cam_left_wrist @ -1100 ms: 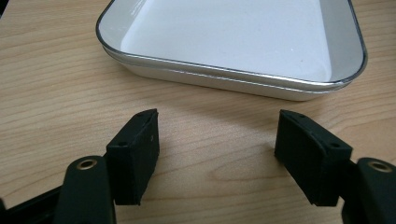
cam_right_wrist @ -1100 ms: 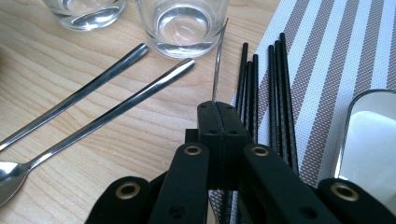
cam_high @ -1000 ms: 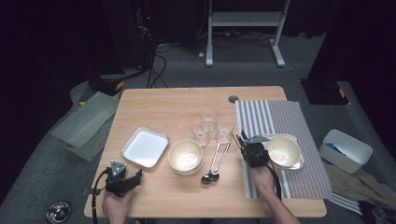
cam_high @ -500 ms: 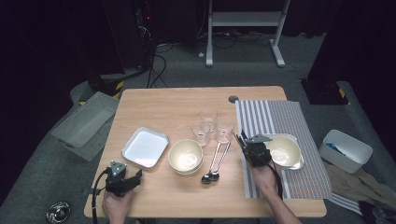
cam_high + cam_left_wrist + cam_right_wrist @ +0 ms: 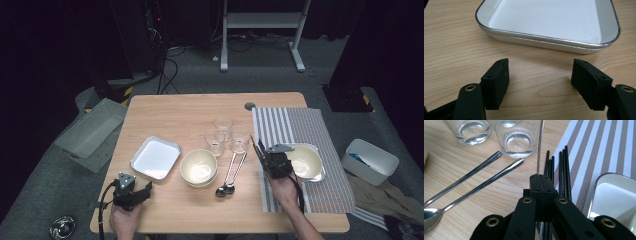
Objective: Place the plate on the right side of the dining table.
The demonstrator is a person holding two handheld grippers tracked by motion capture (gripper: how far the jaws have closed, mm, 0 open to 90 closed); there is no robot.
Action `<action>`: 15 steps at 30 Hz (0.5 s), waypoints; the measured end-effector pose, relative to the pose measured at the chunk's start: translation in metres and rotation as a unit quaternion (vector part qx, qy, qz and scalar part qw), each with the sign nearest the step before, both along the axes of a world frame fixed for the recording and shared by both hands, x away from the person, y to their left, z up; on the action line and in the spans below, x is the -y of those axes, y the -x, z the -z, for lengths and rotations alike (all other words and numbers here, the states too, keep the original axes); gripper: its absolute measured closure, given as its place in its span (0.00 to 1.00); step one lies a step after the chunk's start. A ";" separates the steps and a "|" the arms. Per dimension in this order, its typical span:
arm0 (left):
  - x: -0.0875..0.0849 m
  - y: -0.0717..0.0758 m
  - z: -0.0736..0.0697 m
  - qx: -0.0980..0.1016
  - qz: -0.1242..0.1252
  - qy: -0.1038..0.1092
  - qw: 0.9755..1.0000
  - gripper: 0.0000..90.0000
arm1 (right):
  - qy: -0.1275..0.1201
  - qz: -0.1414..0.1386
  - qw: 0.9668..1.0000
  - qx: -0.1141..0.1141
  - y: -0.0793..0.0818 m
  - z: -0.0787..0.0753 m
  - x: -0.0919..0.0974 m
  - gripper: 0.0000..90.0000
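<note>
Chopsticks [image 5: 560, 167] run under the right gripper [image 5: 540, 178], whose jaws pinch a thin metal rod [image 5: 539, 145], its top cut off. Left gripper [image 5: 539, 75] gapes before the tray [image 5: 549, 41].

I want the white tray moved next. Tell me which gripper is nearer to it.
Left. The left gripper sits just in front of the white tray, fingers open and pointing at its near rim. The right gripper is far across the table, beyond the bowl and spoons.
</note>
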State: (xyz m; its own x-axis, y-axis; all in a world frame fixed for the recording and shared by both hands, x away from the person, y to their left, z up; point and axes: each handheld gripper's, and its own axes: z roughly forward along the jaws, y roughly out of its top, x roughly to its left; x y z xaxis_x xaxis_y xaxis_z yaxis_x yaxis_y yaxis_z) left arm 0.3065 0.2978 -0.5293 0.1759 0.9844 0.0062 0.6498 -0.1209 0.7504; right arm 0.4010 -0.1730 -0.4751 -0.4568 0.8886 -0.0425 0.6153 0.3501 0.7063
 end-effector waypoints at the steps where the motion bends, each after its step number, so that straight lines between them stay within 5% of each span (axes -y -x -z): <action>1: 0.000 0.000 0.000 0.000 0.000 0.000 1.000 0.34 | 0.000 -0.001 1.000 0.001 0.000 0.000 0.000 1.00; 15: 0.000 0.000 0.000 0.000 0.000 0.000 1.000 0.34 | -0.008 -0.006 1.000 0.014 0.004 -0.010 0.004 1.00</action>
State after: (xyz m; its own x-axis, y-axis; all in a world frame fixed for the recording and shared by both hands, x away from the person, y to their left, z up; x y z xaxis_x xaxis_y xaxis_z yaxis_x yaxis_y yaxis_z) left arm 0.3065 0.2978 -0.5293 0.1757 0.9844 0.0061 0.6497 -0.1206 0.7506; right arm 0.3970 -0.1770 -0.4651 -0.4657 0.8840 -0.0408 0.5919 0.3454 0.7282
